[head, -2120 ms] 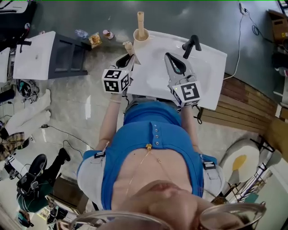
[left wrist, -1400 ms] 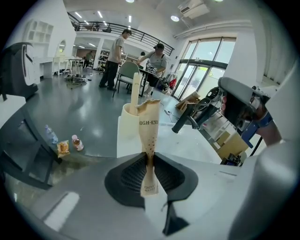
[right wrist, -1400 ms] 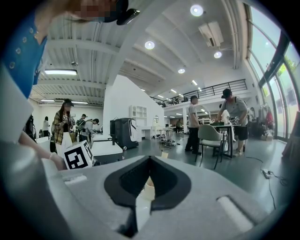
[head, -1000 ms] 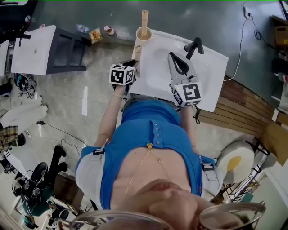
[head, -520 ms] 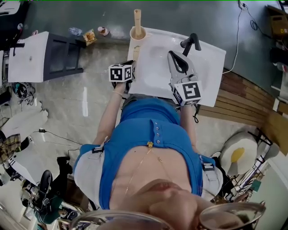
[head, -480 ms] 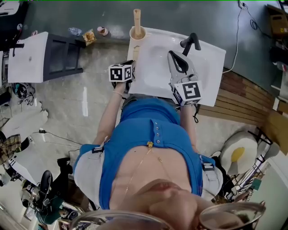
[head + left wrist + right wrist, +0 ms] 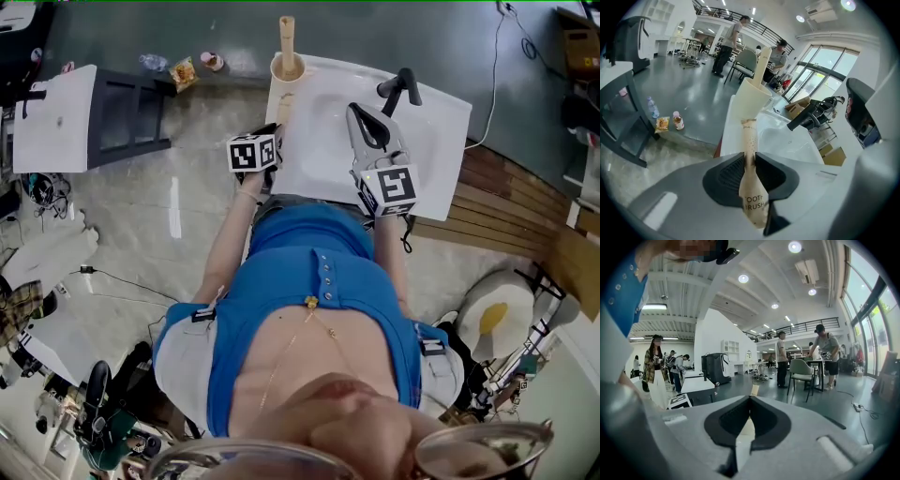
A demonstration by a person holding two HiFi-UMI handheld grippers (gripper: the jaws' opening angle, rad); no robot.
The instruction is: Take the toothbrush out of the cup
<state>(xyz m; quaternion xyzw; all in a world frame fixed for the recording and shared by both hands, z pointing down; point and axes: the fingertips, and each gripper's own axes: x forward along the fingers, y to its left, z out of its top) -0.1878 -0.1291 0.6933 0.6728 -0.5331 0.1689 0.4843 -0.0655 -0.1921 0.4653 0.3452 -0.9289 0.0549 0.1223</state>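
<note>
Kraft-paper toothbrush (image 7: 750,136) is clamped in our left gripper (image 7: 751,157), clear of the cup (image 7: 752,101) at upper centre. Next we lay it on the counter (image 7: 441,131). Our right gripper (image 7: 749,401) is clenched, empty.

1. At sink (image 7: 441,131) far left corner: cup (image 7: 288,69), upright stick (image 7: 287,36) inside.
2. At far right: faucet (image 7: 398,89).
3. Nearer than cup, at left edge: left gripper (image 7: 751,157) with toothbrush (image 7: 749,136); right gripper (image 7: 353,110) over sink.
</note>
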